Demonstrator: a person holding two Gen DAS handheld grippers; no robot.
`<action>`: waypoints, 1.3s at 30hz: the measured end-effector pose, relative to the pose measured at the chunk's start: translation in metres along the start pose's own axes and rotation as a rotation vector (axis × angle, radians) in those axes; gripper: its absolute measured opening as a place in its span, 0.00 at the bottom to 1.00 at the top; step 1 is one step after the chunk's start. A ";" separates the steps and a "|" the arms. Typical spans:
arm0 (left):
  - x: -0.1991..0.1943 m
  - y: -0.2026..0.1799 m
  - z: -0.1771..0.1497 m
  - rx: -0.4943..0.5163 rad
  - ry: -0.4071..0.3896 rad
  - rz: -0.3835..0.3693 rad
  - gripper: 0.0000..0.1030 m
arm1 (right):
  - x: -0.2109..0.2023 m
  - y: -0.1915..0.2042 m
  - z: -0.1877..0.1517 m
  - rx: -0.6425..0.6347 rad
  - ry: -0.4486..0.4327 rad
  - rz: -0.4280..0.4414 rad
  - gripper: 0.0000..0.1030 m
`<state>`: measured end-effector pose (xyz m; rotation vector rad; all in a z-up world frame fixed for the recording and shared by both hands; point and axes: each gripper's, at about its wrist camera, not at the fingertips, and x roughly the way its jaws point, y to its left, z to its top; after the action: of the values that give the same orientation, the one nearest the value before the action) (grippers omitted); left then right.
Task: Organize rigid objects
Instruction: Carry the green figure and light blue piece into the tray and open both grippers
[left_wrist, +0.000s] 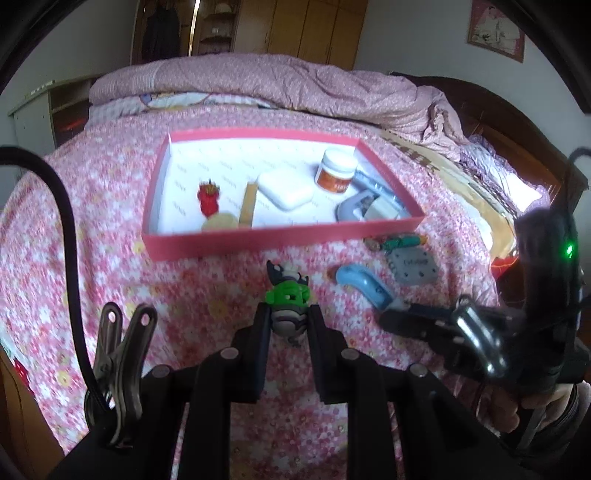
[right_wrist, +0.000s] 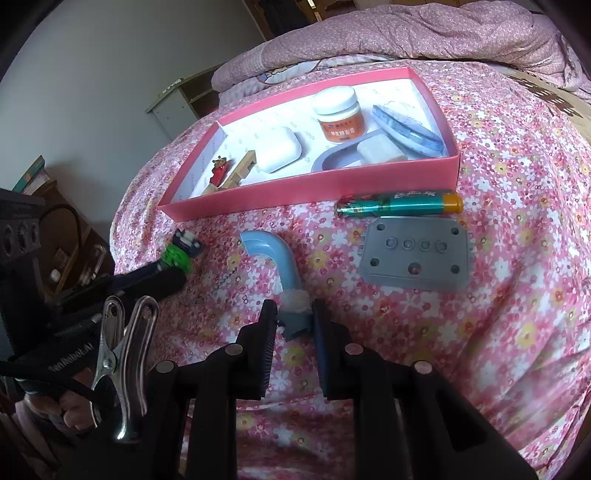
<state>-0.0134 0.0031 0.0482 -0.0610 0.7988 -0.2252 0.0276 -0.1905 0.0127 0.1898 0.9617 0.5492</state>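
Observation:
My left gripper (left_wrist: 290, 312) is shut on a small green and grey toy figure (left_wrist: 288, 295) just above the flowered bedspread, in front of the pink box (left_wrist: 258, 240). The right wrist view shows the same toy (right_wrist: 181, 253) at the tip of the left gripper (right_wrist: 173, 275). My right gripper (right_wrist: 294, 310) is shut on the grey end of a curved blue plastic piece (right_wrist: 275, 258) that lies on the bedspread. A green and orange lighter (right_wrist: 399, 205) and a grey plate with holes (right_wrist: 415, 254) lie to its right, outside the box.
The pink box (right_wrist: 314, 186) holds a white jar (right_wrist: 338, 110), a white case (right_wrist: 277, 149), a red toy (right_wrist: 219, 171), a wooden piece and blue-grey items. A folded quilt (left_wrist: 277, 81) lies behind it. The bed's edge falls off at the left.

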 end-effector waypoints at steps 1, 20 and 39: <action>-0.003 -0.001 0.005 0.006 -0.015 0.008 0.20 | 0.000 0.000 0.000 0.000 0.000 0.000 0.20; 0.031 0.032 0.099 0.006 -0.087 0.085 0.20 | -0.021 0.006 0.021 -0.036 -0.049 0.003 0.20; 0.107 0.066 0.111 -0.054 -0.016 0.181 0.21 | -0.026 -0.029 0.063 0.031 -0.097 -0.108 0.20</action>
<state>0.1497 0.0398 0.0410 -0.0409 0.7900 -0.0320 0.0783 -0.2233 0.0557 0.1898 0.8808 0.4219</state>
